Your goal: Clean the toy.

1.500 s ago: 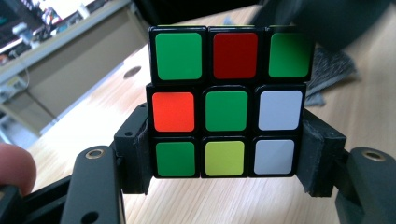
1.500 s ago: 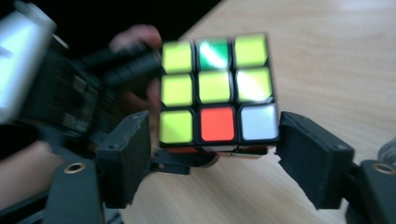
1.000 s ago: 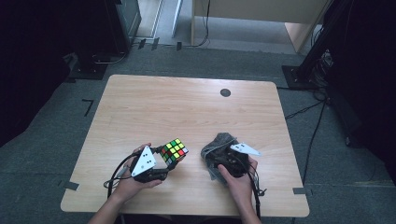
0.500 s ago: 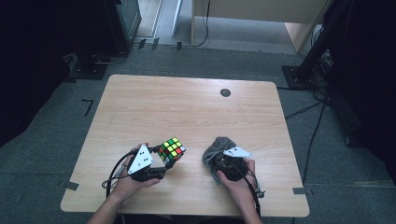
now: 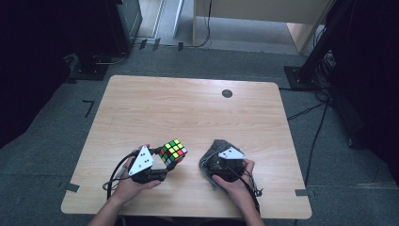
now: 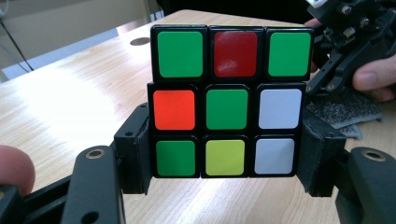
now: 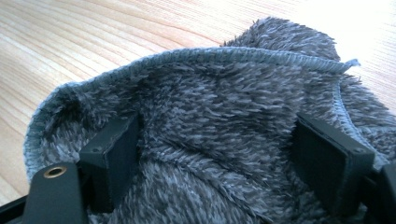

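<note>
High view: a person sits at the near edge of a pale wooden table (image 5: pixel 188 108), each hand working a black two-jaw gripper. The left gripper (image 5: pixel 162 162) holds a scrambled, multicoloured plastic puzzle cube (image 5: pixel 172 151) clear of the tabletop, near the front edge and left of centre. In the left gripper view its pads press on the two opposite sides of the puzzle cube (image 6: pixel 227 100) at the bottom layer, so the jaws stand at cube width, clamped, and the face toward the camera shows green, red, orange, white and yellow stickers.

Just to the right of the cube, a fluffy grey microfibre cloth (image 5: pixel 214 155) lies bunched on the table under the right gripper (image 5: pixel 221 157). In the right gripper view the jaws have just been opening: they stand wide with the grey pile of the cloth (image 7: pixel 224 121) between and around them, and the pads do not appear to pinch it.

The step in hand looks like taking hold of the cloth, probably to wipe the cube. To do it well, the right gripper should sink into a thick fold rather than the hemmed edge, close fully on a good bunch, and lift before moving toward the cube. The left should keep the cube steady and its face turned to the cloth.

There are no containers on the table; a small dark round disc (image 5: pixel 227 93) sits far beyond the cube.
</note>
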Demonstrator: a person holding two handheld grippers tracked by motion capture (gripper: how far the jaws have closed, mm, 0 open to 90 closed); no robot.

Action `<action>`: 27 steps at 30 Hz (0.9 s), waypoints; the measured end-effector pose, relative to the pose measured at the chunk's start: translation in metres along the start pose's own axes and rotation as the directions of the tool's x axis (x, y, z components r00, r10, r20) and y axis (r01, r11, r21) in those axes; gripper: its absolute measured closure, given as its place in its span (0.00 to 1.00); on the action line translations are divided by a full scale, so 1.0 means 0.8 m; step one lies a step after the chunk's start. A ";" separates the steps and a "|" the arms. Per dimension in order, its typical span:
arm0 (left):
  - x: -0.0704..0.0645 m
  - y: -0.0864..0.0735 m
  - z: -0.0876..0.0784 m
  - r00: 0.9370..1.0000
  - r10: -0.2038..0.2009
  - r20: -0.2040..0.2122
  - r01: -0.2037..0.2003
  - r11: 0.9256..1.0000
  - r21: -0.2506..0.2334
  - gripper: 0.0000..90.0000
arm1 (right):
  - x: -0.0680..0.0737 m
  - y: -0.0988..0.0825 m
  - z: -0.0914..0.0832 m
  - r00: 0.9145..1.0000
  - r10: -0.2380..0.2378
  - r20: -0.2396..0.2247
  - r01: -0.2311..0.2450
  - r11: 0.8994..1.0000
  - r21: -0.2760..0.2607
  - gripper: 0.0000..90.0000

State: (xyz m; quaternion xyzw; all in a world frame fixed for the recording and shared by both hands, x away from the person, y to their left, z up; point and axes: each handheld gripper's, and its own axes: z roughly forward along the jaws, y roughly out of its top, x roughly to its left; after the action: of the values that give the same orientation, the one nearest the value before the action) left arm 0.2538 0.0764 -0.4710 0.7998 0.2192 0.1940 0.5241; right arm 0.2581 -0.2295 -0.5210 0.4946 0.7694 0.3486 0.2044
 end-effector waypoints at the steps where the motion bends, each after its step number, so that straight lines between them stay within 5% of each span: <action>1: 0.000 0.000 -0.002 1.000 -0.006 -0.008 0.005 1.000 -0.016 0.38 | 0.000 0.000 0.000 1.000 0.004 0.001 -0.004 1.000 -0.002 0.21; 5: 0.000 0.002 -0.006 1.000 -0.010 0.005 0.010 0.999 -0.049 0.38 | 0.000 -0.003 -0.002 1.000 0.010 0.020 -0.010 1.000 -0.016 0.31; 9: -0.002 0.003 -0.006 1.000 -0.003 0.020 0.004 0.998 -0.056 0.38 | -0.004 -0.007 -0.007 0.998 0.028 0.049 -0.026 0.999 -0.048 0.62; 12: -0.003 0.003 -0.005 1.000 0.006 0.022 -0.005 0.999 -0.045 0.38 | -0.012 -0.008 -0.012 0.998 0.061 0.026 -0.060 0.997 -0.054 0.74; 15: -0.005 0.001 -0.001 0.999 0.027 0.018 -0.026 0.999 -0.019 0.38 | -0.014 -0.006 -0.021 0.992 0.110 -0.055 -0.115 0.989 -0.095 0.77; 17: -0.007 0.000 0.000 0.999 0.039 0.033 -0.038 0.999 -0.014 0.38 | -0.007 0.001 -0.035 0.985 0.102 -0.139 -0.126 0.977 -0.174 0.77; 22: -0.015 0.002 0.003 0.996 0.056 0.069 -0.055 0.998 -0.025 0.38 | 0.023 0.025 -0.060 0.967 0.017 -0.252 -0.092 0.952 -0.291 0.77; 27: -0.019 0.003 0.004 0.994 0.055 0.092 -0.053 0.998 -0.020 0.38 | 0.036 0.028 -0.063 0.942 -0.043 -0.334 -0.070 0.945 -0.319 0.79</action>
State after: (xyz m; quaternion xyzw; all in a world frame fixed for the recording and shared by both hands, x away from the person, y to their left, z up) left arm 0.2431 0.0647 -0.4712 0.8089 0.1712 0.1726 0.5353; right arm 0.2265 -0.2139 -0.4698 0.3925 0.7212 0.5517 0.1466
